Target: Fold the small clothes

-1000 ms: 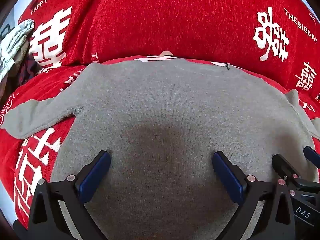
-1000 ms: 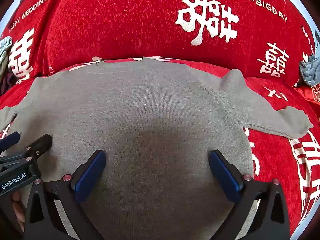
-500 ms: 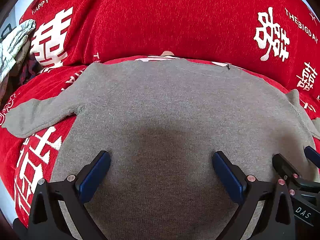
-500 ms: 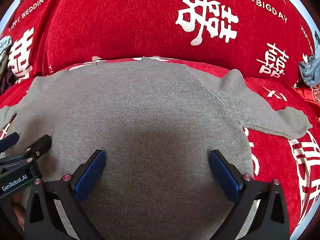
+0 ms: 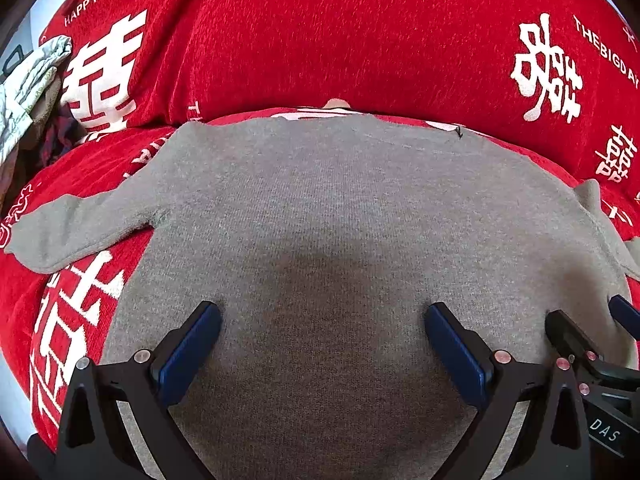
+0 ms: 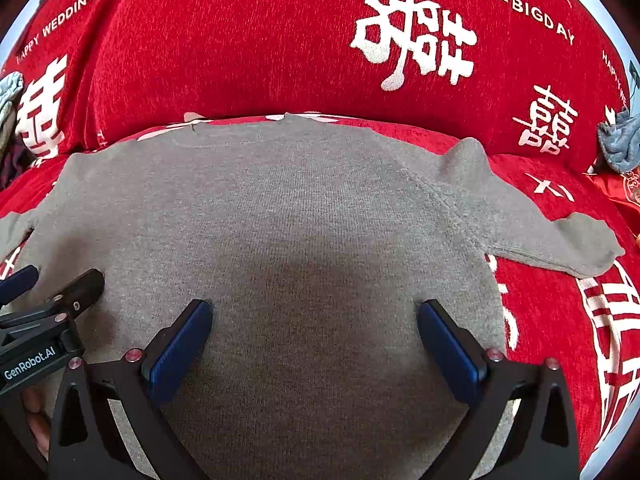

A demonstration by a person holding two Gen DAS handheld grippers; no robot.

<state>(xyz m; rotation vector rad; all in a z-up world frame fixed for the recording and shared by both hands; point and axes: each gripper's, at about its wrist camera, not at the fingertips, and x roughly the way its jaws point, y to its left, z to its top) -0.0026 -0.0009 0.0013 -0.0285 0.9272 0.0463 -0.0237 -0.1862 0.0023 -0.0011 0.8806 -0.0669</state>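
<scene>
Nothing has moved in the last second: sweater (image 5: 320, 208) lies flat on the red sofa cover (image 5: 360, 40), sleeves out. Left tongs (image 5: 322, 344) and right tongs (image 6: 314, 340) both spread, hovering over the hem, empty. Fold not started.

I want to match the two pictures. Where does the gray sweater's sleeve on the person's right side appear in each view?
Left wrist view: the right sleeve shows only partly, cut off at the far right edge.
Right wrist view: the right sleeve lies whole at middle right, spread flat on the red cover.
Shared landmark: the big white character on the red backrest.
</scene>
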